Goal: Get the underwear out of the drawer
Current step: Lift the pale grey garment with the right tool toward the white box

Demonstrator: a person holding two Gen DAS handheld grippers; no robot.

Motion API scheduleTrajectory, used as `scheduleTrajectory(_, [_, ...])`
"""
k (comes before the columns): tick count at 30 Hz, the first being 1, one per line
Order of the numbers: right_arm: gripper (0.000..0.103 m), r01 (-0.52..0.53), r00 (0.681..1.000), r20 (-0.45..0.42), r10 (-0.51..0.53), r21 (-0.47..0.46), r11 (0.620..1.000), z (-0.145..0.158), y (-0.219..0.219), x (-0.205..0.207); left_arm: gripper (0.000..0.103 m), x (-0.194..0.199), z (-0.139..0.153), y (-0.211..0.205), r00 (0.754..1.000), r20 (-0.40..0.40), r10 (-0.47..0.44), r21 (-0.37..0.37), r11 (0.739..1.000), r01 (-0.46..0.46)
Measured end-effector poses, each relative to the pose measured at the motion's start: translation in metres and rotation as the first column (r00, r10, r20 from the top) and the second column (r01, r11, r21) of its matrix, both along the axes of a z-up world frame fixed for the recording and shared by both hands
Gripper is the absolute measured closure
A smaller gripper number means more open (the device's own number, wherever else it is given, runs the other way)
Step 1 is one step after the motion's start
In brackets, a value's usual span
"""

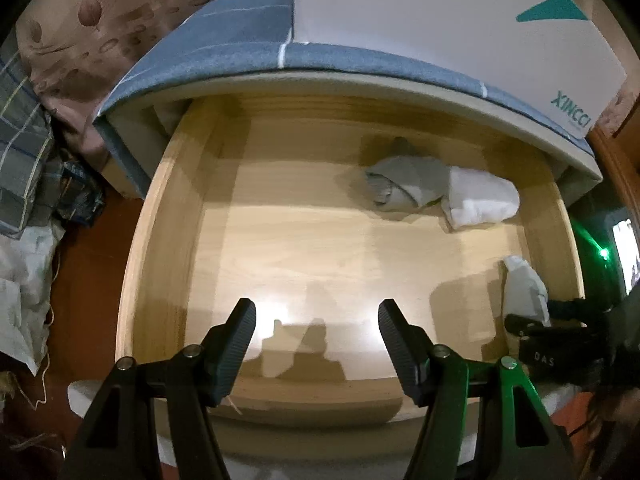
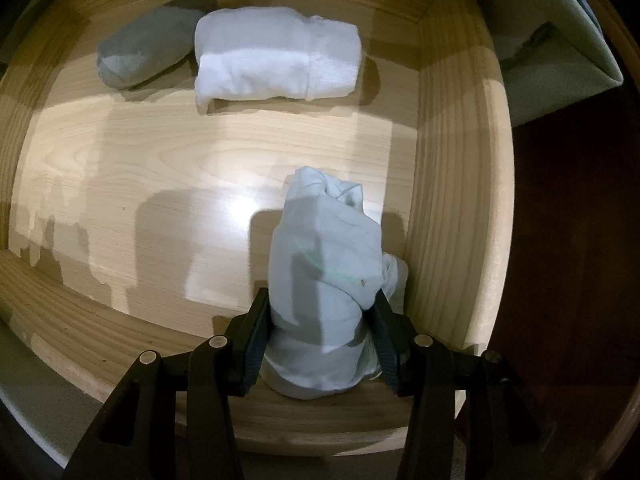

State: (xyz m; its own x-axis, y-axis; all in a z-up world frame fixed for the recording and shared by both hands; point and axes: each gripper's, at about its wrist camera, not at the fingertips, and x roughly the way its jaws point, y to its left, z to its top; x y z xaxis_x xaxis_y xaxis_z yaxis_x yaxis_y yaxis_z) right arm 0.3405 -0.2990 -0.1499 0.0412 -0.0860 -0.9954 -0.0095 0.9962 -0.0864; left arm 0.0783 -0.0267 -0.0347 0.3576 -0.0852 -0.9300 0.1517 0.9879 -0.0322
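The wooden drawer (image 1: 168, 216) stands open below the bed. In the right wrist view my right gripper (image 2: 320, 320) is shut on a rolled pale blue underwear (image 2: 320, 264) near the drawer's right wall (image 2: 452, 184). That roll (image 1: 524, 288) and the right gripper (image 1: 532, 322) also show at the right of the left wrist view. A white rolled underwear (image 2: 276, 56) (image 1: 480, 200) and a grey one (image 2: 140, 48) (image 1: 408, 182) lie at the back of the drawer. My left gripper (image 1: 318, 316) is open and empty over the drawer's front part.
A blue-grey mattress edge (image 1: 240, 52) and a white box (image 1: 440, 20) overhang the drawer's back. Patterned bedding (image 1: 80, 20) and plaid cloth (image 1: 20, 160) lie at the left, over a dark red floor (image 1: 88, 260).
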Motion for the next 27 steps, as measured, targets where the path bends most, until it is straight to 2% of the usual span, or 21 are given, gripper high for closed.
scheduleTrajectory(6, [0.059, 0.003, 1.0, 0.012, -0.003, 0.0, 1.0, 0.003, 0.0, -0.001, 0.038, -0.007, 0.004, -0.006, 0.998, 0.067, -0.02, 0.077, 0.997, 0.015])
scheduleTrajectory(16, [0.066, 0.01, 0.999, 0.053, -0.011, 0.021, 1.0, 0.008, -0.002, -0.002, 0.038, -0.007, 0.002, 0.001, 0.998, 0.064, 0.009, 0.052, 0.999, -0.012])
scheduleTrajectory(27, [0.068, 0.002, 0.989, 0.148, -0.015, 0.086, 0.996, 0.056, -0.016, -0.005, 0.038, -0.004, 0.001, 0.01, 0.998, 0.051, 0.04, 0.005, 0.999, -0.041])
